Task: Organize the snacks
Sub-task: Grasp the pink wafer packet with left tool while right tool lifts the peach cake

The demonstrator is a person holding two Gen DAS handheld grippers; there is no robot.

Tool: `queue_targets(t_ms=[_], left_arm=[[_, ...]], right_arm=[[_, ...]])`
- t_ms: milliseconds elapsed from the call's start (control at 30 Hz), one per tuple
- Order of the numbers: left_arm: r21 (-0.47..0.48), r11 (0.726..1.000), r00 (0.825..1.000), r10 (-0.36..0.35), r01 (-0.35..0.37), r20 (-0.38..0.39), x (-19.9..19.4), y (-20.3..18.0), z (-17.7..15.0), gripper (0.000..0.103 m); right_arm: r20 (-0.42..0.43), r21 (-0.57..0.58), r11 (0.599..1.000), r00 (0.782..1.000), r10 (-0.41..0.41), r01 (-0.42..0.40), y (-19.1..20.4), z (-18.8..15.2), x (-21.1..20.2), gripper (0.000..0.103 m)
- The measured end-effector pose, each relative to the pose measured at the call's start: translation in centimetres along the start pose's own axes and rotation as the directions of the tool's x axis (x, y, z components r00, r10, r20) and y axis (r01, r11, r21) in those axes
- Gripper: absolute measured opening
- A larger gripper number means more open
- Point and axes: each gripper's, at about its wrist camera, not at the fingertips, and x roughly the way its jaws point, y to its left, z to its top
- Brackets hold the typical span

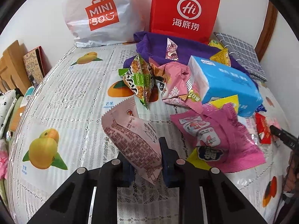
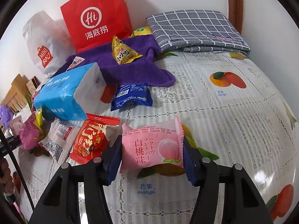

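Note:
In the left wrist view my left gripper (image 1: 145, 155) is shut on a pale pink snack packet (image 1: 134, 140), which stands up tilted between the jaws above the tablecloth. To its right lies a heap of snacks: a green triangular packet (image 1: 139, 78), a bright pink packet (image 1: 214, 136) and a blue tissue pack (image 1: 224, 85). In the right wrist view my right gripper (image 2: 152, 143) grips a pink peach-flavour packet (image 2: 151, 147) by its two ends, both pads pressing on it. A red packet (image 2: 89, 140) lies just left of that gripper.
A red paper bag (image 2: 97, 18) and a white shopping bag (image 1: 99, 13) stand against the back wall. A purple towel (image 2: 130, 67) carries a yellow triangular packet (image 2: 123, 53); a dark blue packet (image 2: 130, 97) lies in front. A folded checked cloth (image 2: 196, 28) sits back right on the mango-print tablecloth (image 2: 233, 121).

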Motion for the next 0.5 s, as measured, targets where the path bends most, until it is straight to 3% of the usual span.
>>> queue_targets(t_ms=[233,500], left_arm=[[-0.010,1.000,1.000,-0.001,0.001,0.021,-2.2,0.8,0.6,0.022],[-0.042,0.999,0.998,-0.028,0.030,0.064,-4.2,1.8,2.1,0.022]], right_arm=[[0.002,0.003,1.000,1.000,-0.003,0.003,0.0,0.2,-1.7,0.057],[0.089,-0.013,1.000,0.996,-0.004,0.005,1.7,3.1,-5.8,0.057]])
